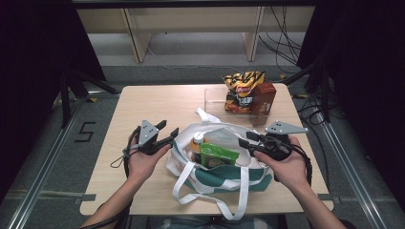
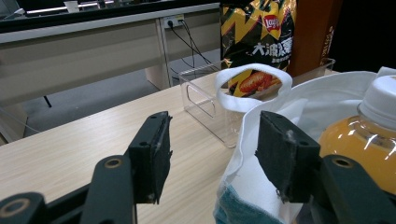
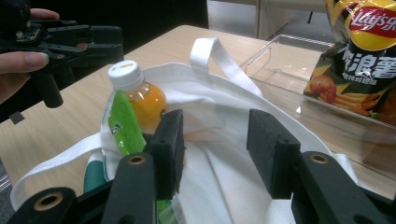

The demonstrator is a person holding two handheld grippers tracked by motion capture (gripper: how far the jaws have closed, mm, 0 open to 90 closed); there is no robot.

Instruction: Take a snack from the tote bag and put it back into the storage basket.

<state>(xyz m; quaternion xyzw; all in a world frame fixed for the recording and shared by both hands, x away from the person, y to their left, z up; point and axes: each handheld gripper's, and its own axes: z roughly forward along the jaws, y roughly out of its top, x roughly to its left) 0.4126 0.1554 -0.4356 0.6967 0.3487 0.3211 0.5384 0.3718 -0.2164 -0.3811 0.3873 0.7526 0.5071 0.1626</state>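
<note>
Both grippers, left [image 1: 168,130] and right [image 1: 244,141], hover open at the white-and-green fabric tote bag [image 1: 224,174] mid-bench; grabbing only loose cloth could tip the orange juice bottle [image 1: 197,144] inside.

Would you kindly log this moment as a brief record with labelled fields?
bag: white and green tote bag, open, on the table
in bag: orange juice bottle, green packet
clear bin: chips bag, brown box
left gripper: open at the bag's left rim
right gripper: open over the bag's right side
</note>
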